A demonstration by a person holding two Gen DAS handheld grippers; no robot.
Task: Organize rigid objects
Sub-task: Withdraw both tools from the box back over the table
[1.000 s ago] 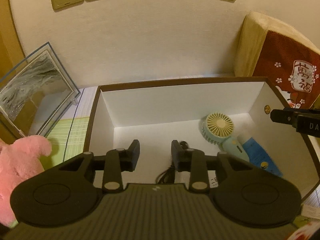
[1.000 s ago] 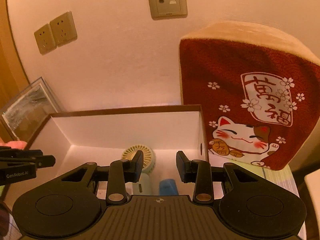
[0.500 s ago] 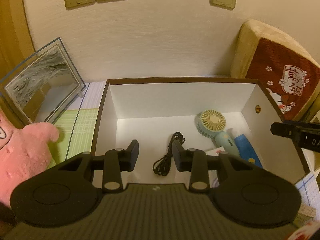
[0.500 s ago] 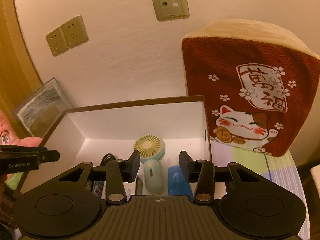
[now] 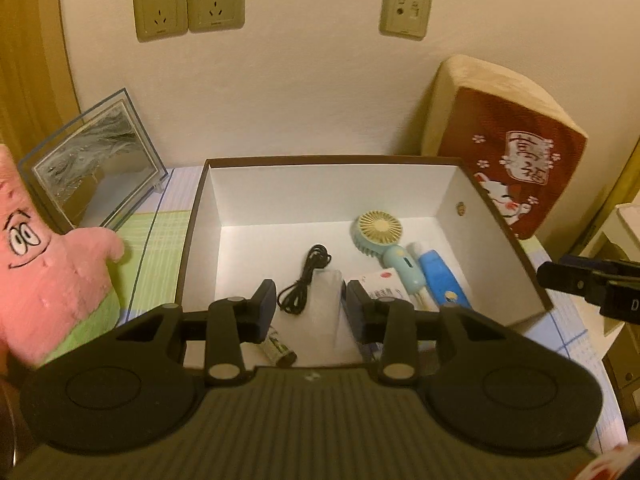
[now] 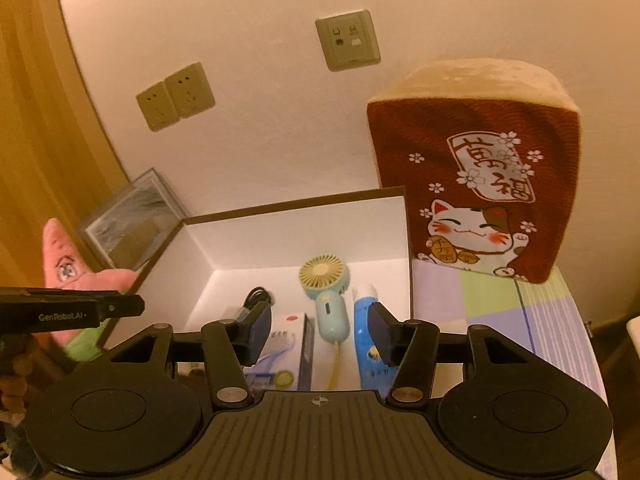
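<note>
- Plush (image 5: 48, 264): pink, standing on the table left of the box, its arm reaching toward the box's left wall. Soft, so by my reading it belongs outside the sorting.
- Frame (image 5: 96, 164): leans against the wall behind the plush, well clear of the box.
- Left gripper (image 5: 311, 304): hovers above the near edge of the box, jaws opening with nothing clamped; a faint clear blur lies in line between them, too smeared to name.
- Box (image 5: 200, 216): white inside, brown rim, open top, pushed back near the wall. It serves as the collecting bin for the rigid things.
- Cable (image 5: 306, 276): black, loosely coiled on the box floor left of centre.
- Small tube (image 5: 278, 350): lies on the floor by the near wall, below the left jaw.
- Packet (image 6: 282, 344): white carton flat on the floor, beside the fan.
- Fan (image 5: 384, 240): pale blue, lying flat, head toward the back wall.
- Right gripper (image 6: 320, 330): poised above the fan's handle, jaws opening and empty; it looks like a release just made, though I cannot confirm it.
- Blue tube (image 6: 366, 340): lies along the right wall, just beside the fan, packed tight to save room.
- Cushion (image 6: 480, 184): red, with a cat, standing right of the box.
</note>
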